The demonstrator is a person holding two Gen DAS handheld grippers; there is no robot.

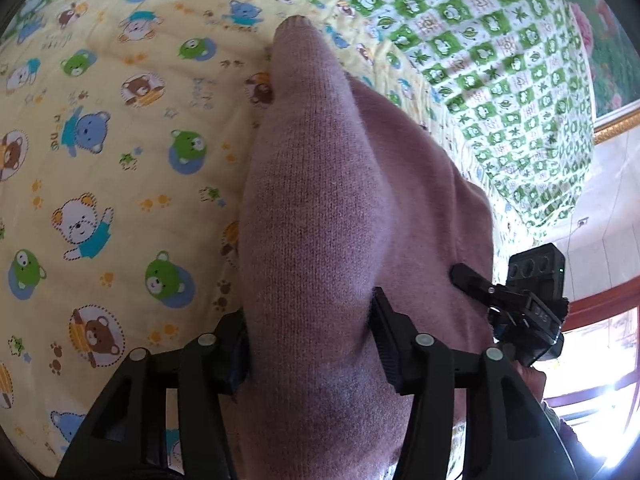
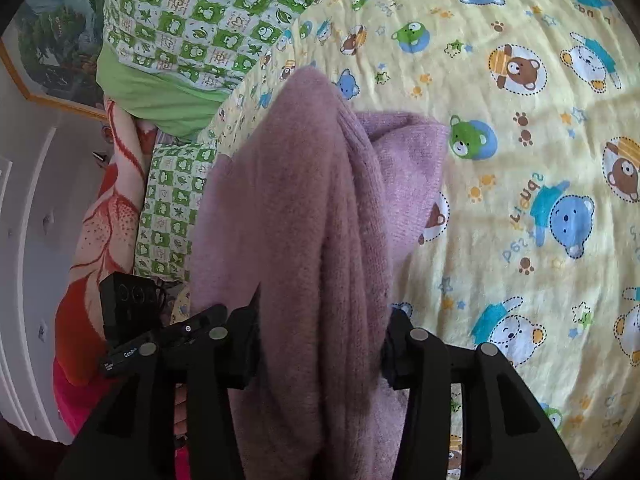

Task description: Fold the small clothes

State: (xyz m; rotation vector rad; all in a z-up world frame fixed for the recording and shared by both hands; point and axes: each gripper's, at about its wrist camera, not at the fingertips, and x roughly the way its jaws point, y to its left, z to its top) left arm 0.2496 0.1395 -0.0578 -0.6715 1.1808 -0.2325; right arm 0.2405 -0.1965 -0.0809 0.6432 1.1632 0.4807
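Left tool [image 1: 310, 354] & right tool [image 2: 320, 344] each clamp the pink sweater [image 1: 320, 208], bunched above the bear-print bed sheet [image 1: 120, 140].

Pink knit garment [image 1: 320, 208] hides both claws' fingertips

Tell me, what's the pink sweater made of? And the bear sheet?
Sweater: looks like soft knitted wool or acrylic; fine knit rows and fuzzy surface show. Sheet: probably thin printed cotton, matte and lightly crinkled. Both grippers, left and right, pinch the sweater.
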